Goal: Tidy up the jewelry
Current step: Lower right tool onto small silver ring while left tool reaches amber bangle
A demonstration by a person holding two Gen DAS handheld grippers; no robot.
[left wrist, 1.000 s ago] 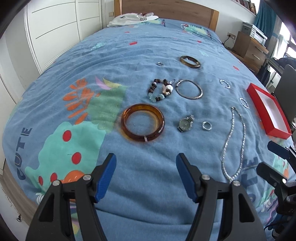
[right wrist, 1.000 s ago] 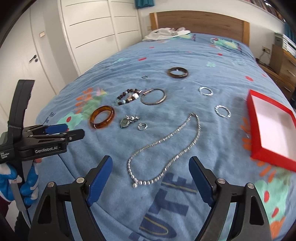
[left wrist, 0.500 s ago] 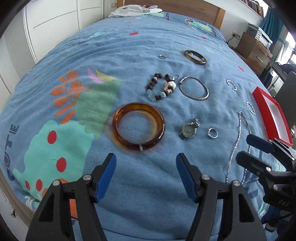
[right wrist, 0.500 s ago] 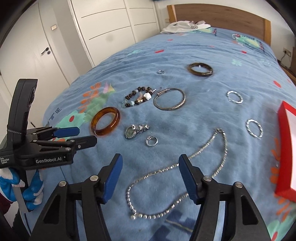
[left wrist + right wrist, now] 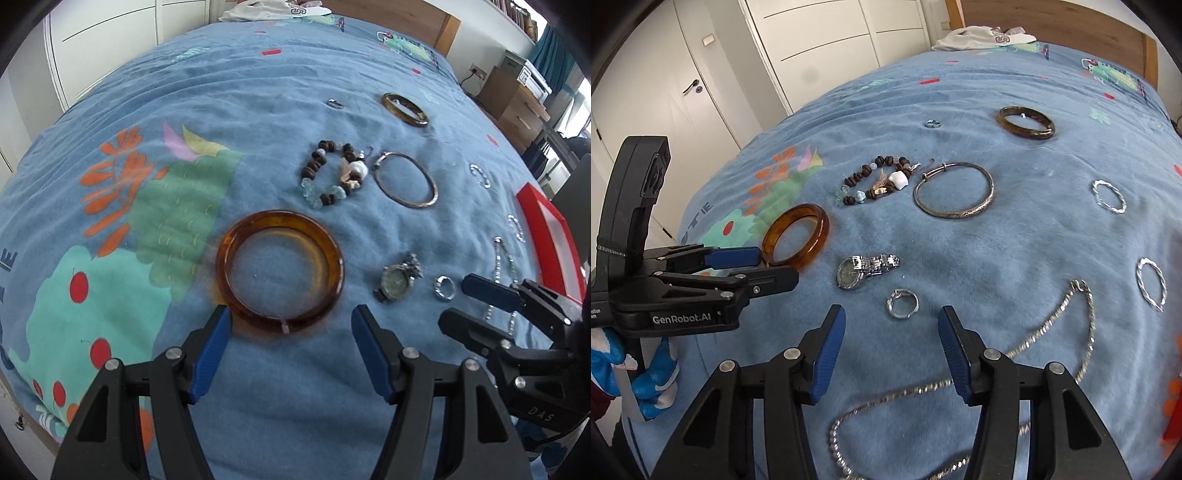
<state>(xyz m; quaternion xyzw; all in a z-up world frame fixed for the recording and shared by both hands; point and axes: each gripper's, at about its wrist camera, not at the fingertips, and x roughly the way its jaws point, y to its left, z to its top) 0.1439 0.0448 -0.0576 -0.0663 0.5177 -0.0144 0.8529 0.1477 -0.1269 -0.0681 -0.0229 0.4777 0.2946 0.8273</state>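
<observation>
My left tongs (image 5: 290, 323) stand spread wide, nothing gripped, pads just short of the near rim of the amber bangle (image 5: 279, 267): thick, translucent orange-brown, glossy, flat on the blue bedspread (image 5: 221, 92). My right tongs (image 5: 892, 325) are closing with nothing gripped; the small silver ring (image 5: 902, 303) lies just ahead of the gap, untouched. Wristwatch (image 5: 866, 269), silver metal band, grey dial, is just beyond the ring. Silver chain necklace (image 5: 1052, 321) curves to the right of my right tongs and under them. Further ahead: bead bracelet (image 5: 875, 181) with brown, pale blue and white beads; thin silver bangle (image 5: 953, 195); dark brown bangle (image 5: 1026, 123). Two twisted silver hoops (image 5: 1109, 196) lie far right. Red box (image 5: 546, 236) lies right of my left tongs.
</observation>
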